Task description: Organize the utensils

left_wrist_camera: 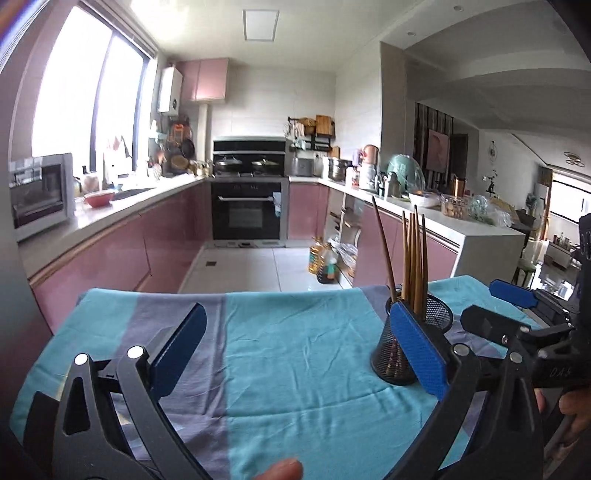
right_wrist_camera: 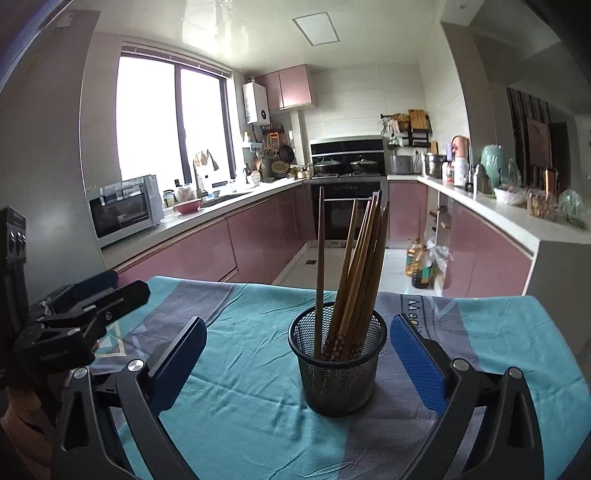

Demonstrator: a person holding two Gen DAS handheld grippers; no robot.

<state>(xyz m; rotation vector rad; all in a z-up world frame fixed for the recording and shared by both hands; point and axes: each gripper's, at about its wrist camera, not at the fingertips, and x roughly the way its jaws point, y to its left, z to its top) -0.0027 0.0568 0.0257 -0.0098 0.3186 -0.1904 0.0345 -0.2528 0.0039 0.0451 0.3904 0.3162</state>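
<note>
Right gripper (right_wrist_camera: 298, 354) wide open, empty, straddling mesh cup (right_wrist_camera: 338, 363) without contact. Left gripper (left_wrist_camera: 295, 343) also wide open, empty, just left of cup. Chopsticks (right_wrist_camera: 360, 266) all upright inside cup, none seen on cloth (right_wrist_camera: 251, 369). Looks near done; back out straight, avoid clipping cup.

We see daylight from the window (right_wrist_camera: 170, 122) — blown out, glary; ceiling panel (left_wrist_camera: 260, 25) unlit-looking. Fisheye bends the edges, corners vignetted — focus mostly sharp.
</note>
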